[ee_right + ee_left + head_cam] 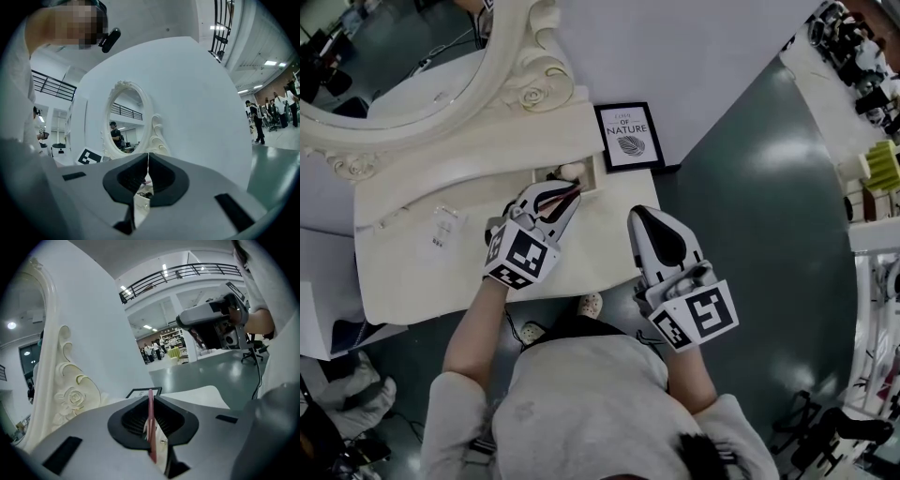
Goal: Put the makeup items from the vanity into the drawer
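Pink makeup stick (150, 404) is pinched between the closed jaws of the left gripper (565, 199), which hovers over the vanity (403, 281) with the open drawer (598, 174) just at its 12 o'clock. Right gripper (645, 221), at its 3 o'clock over the vanity's edge, has its jaws pressed together on nothing. A framed sign (629, 136) stands at the left gripper's 1 o'clock, beside the mirror (394, 56).

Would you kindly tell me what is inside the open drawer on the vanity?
Inside the drawer, a pale rounded item shows near the back. The left gripper, shut on a thin pink stick, covers the front part, so anything there is hidden.
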Tool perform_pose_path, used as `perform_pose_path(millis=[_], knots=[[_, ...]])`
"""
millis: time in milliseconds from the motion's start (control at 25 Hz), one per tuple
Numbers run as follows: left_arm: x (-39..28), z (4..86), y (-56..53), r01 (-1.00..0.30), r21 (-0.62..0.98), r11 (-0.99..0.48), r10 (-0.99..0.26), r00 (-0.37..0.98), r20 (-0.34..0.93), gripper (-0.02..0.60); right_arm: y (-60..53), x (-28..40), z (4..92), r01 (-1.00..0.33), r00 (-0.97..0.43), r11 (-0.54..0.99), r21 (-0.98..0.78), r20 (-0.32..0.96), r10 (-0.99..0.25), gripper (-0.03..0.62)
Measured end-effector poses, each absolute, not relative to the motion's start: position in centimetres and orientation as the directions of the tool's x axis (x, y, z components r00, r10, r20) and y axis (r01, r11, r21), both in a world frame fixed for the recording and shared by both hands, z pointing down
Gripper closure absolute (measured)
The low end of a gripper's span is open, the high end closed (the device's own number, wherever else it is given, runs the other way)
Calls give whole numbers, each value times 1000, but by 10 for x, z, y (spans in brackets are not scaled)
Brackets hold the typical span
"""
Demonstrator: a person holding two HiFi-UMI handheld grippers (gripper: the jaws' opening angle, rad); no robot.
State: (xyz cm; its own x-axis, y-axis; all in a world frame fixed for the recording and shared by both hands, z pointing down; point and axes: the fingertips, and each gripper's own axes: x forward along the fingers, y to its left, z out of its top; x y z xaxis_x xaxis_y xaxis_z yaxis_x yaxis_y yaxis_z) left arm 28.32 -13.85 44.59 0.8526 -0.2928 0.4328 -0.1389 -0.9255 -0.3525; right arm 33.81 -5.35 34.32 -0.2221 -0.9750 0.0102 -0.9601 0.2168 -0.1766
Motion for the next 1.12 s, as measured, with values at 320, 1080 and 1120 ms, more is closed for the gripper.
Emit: perform_pose_path(millis=[320, 1080, 1120], knots=[[303, 478, -147, -5, -422, -907, -250, 811, 529, 534, -51, 359, 355, -963, -200, 192, -190, 25, -980, 571], [316, 528, -170, 88, -375, -923, -196, 732, 653, 532, -56, 382, 368, -957, -187, 172, -233, 44, -981, 571], [317, 529, -171, 85, -370, -925, -194, 733, 653, 532, -57, 382, 369, -957, -187, 172, -233, 46, -981, 571]])
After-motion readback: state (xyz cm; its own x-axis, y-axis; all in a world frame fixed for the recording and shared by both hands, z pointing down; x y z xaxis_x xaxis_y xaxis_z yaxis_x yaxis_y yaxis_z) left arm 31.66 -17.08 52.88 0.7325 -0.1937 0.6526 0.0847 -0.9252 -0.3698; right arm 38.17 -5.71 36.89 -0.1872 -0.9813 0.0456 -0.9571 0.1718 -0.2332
